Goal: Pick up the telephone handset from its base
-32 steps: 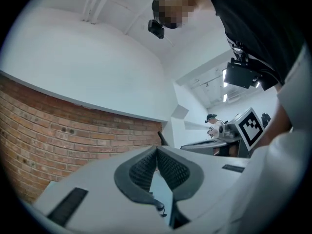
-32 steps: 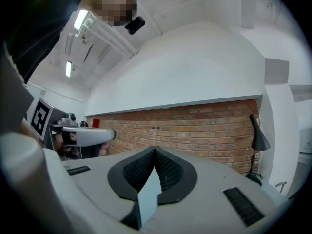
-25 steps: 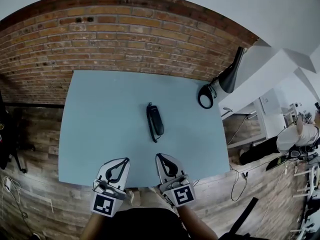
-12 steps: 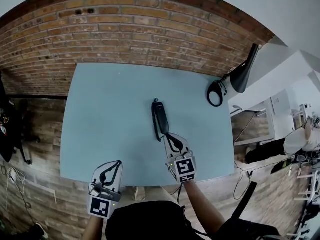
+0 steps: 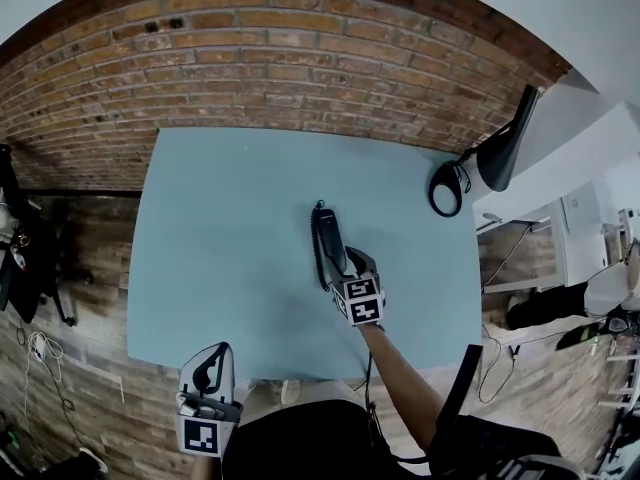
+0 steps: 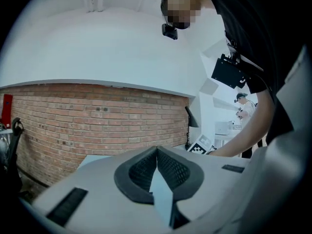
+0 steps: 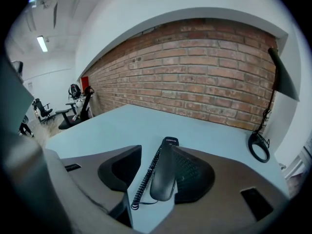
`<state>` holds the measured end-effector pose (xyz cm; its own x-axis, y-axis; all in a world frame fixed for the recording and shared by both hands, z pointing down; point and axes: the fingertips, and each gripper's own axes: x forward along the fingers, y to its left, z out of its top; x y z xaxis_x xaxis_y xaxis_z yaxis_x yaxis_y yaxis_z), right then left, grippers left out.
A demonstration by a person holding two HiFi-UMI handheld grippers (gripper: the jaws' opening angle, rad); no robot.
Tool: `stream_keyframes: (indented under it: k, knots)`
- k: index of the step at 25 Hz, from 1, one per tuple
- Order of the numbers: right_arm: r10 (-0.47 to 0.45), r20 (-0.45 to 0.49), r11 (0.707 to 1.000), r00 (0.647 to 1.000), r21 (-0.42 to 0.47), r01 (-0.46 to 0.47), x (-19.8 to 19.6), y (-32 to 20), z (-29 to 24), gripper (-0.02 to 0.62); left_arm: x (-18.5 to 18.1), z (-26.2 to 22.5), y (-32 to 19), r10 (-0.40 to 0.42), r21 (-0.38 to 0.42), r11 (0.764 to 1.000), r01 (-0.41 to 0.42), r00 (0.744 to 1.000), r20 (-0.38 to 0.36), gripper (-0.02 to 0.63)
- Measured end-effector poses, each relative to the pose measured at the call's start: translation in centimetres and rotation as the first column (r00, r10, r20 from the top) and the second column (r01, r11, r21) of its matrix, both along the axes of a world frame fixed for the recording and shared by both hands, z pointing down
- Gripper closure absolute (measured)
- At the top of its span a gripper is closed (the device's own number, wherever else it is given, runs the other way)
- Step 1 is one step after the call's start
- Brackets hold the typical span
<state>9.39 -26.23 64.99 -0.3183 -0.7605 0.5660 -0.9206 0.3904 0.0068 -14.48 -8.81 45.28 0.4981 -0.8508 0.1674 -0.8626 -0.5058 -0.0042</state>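
While telephone handset (image 5: 328,234) lies around middle of tabletop (image 5: 220,228), coiled cord (image 7: 146,177) at its 9 o'clock, right gripper (image 5: 347,260) sits at its 6 o'clock end. Fingers just spread apart, handset between them, not clamped far as I can tell. Left gripper (image 5: 210,370) at tabletop's 6 o'clock edge, fingers closed, empty.

The right arm (image 5: 402,380) is stretched out over the tabletop, away from the body. Its right hand-held gripper (image 5: 350,260) points to the far side and a little down. Its jaws have just been opening and stand apart. The telephone handset (image 7: 163,179) lies between them, closer to the right jaw, and is not clamped. The left hand-held gripper (image 5: 220,348) is held back at the near edge on the left. It points almost level, and its jaws are closed together with nothing between them.
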Motion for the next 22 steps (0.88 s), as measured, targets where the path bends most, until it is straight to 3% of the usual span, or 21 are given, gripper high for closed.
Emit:
stream_keyframes:
  k: [7,14,22]
  knots:
    - [0.022,-0.019,0.991,1.000,-0.130,-0.024,0.7,-3.4,5.9,0.374,1.3,0.2,-0.7,-0.012,0.003,1.000,0.012,1.000,0.008,0.580]
    - [0.015,-0.031,0.982,0.999,-0.188,-0.021,0.4,-5.0,8.6,0.357,2.0,0.5,-1.5,-0.044,-0.009,0.999,0.044,0.999,0.002,0.580]
    - [0.015,-0.111,0.976,0.994,-0.214,-0.038,0.5,-6.1,9.9,0.327,1.7,1.0,-1.5,-0.077,-0.032,0.996,0.077,0.997,0.022,0.580]
